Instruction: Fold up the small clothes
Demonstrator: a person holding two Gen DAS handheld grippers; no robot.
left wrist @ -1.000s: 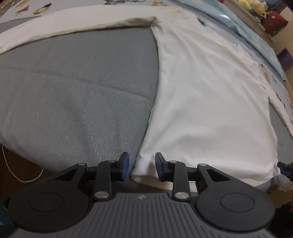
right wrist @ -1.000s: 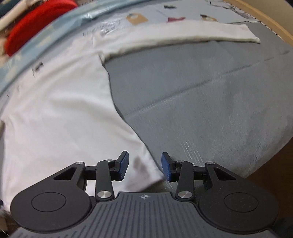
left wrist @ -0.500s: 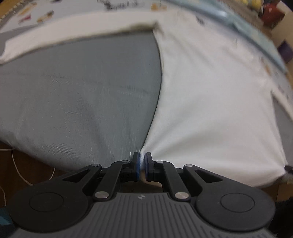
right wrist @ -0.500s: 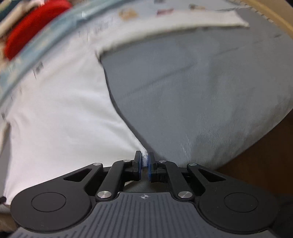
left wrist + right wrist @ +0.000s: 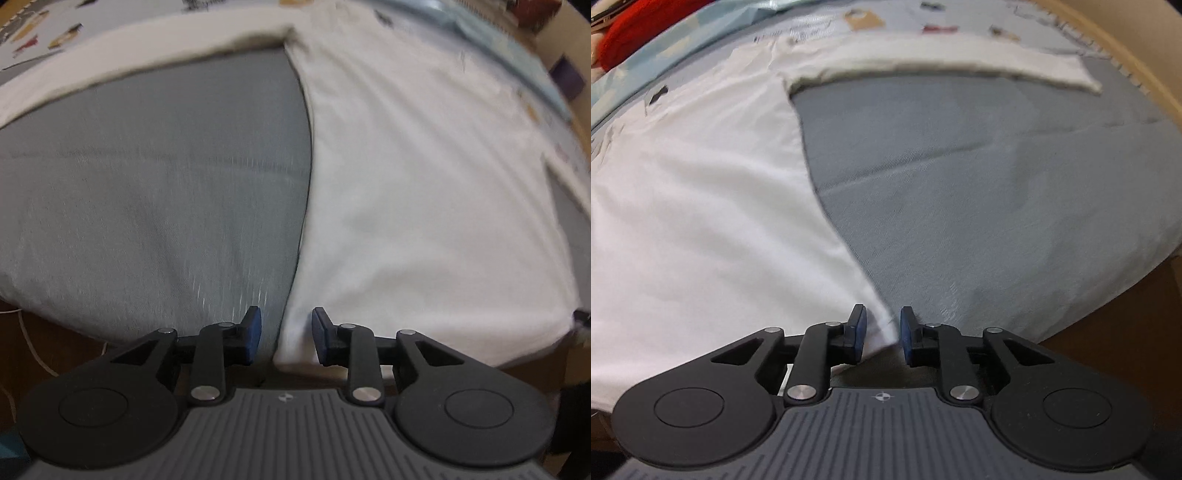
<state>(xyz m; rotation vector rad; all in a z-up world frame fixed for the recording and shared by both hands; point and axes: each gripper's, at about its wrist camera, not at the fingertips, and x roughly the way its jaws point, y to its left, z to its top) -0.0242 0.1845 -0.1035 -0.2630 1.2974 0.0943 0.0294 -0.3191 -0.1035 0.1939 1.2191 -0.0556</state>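
White shirt (image 5: 424,192) flat on grey bedcover (image 5: 155,192), patterned sheet (image 5: 960,18) beyond.

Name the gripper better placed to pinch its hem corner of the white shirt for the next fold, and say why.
Right, narrowly. The right gripper has the white shirt corner between its opening jaws. The left gripper is opening too, but the shirt's edge lies against only one pad, grey cover filling the rest.
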